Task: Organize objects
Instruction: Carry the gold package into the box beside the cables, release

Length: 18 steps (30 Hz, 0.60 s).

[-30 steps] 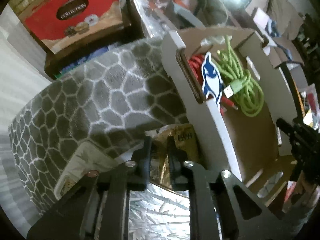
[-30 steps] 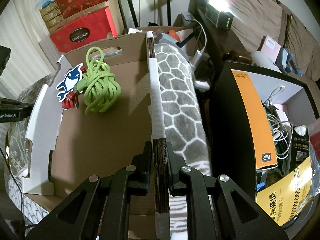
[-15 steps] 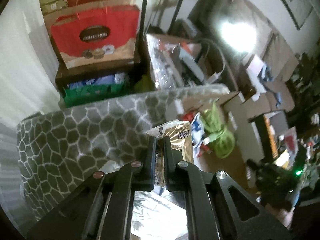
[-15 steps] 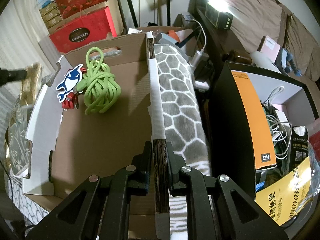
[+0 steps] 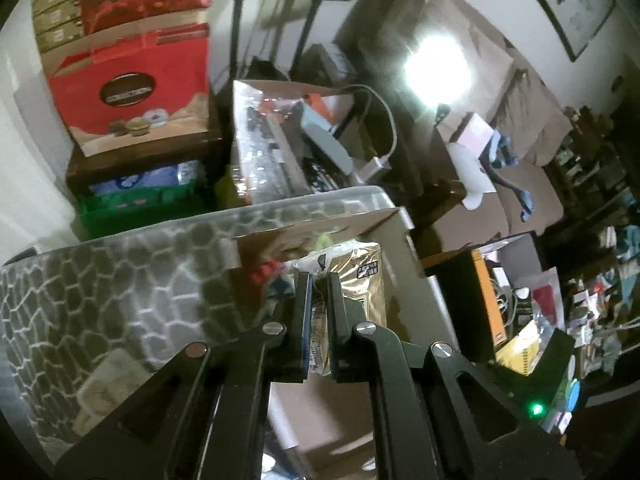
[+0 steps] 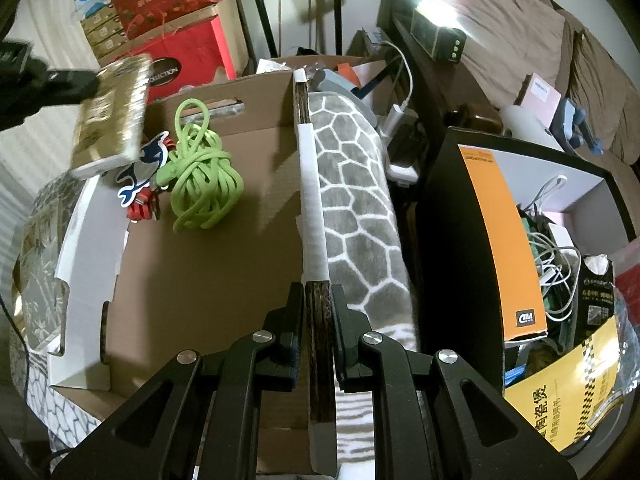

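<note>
well, the left gripper (image 5: 318, 320) has its jaws pinched tight on a gold foil packet (image 5: 356, 276), which it holds in the air above the left edge of the open cardboard box (image 6: 208, 280), over the shark sticker (image 6: 146, 162). the right gripper (image 6: 318, 336) is clamped shut on the box's right wall (image 6: 310, 184), the corrugated edge squeezed between its pads. inside the box, at the far left, a coiled green cable (image 6: 202, 176) lies just beside the sticker and a red cable (image 6: 140, 210), and a grey stone-patterned blanket (image 6: 356, 200) runs along the outside of the gripped wall.
</note>
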Available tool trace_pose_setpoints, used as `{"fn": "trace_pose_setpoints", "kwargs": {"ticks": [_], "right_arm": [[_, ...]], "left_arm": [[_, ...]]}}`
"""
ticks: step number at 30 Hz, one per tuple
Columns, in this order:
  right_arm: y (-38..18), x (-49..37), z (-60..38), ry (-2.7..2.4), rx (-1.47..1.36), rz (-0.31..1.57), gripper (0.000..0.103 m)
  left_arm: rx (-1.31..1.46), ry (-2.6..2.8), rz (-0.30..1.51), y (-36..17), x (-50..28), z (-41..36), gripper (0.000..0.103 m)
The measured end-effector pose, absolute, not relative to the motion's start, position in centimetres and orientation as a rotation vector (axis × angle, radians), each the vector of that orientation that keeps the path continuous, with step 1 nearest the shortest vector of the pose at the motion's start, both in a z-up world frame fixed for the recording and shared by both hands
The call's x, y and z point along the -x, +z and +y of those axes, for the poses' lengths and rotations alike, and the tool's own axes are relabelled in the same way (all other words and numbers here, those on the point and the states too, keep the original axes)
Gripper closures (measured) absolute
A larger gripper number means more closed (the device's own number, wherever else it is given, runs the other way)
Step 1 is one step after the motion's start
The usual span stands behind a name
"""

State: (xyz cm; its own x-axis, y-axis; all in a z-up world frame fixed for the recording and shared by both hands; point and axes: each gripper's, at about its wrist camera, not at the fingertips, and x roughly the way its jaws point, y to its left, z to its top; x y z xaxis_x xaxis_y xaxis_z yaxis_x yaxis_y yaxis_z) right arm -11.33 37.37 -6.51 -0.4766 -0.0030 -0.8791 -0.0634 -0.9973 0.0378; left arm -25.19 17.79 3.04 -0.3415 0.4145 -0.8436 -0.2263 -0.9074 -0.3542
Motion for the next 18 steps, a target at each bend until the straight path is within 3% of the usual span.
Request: {"fn": "trace_pose_setpoints", "kwargs": {"ticks": [18], "right_arm": [[-6.3, 11.2, 37.6, 2.680, 1.597, 0.096, 0.092]], "left_arm": [[1.614, 2.218, -0.332, -1.6, 27.2, 24.4, 0.097]]}}
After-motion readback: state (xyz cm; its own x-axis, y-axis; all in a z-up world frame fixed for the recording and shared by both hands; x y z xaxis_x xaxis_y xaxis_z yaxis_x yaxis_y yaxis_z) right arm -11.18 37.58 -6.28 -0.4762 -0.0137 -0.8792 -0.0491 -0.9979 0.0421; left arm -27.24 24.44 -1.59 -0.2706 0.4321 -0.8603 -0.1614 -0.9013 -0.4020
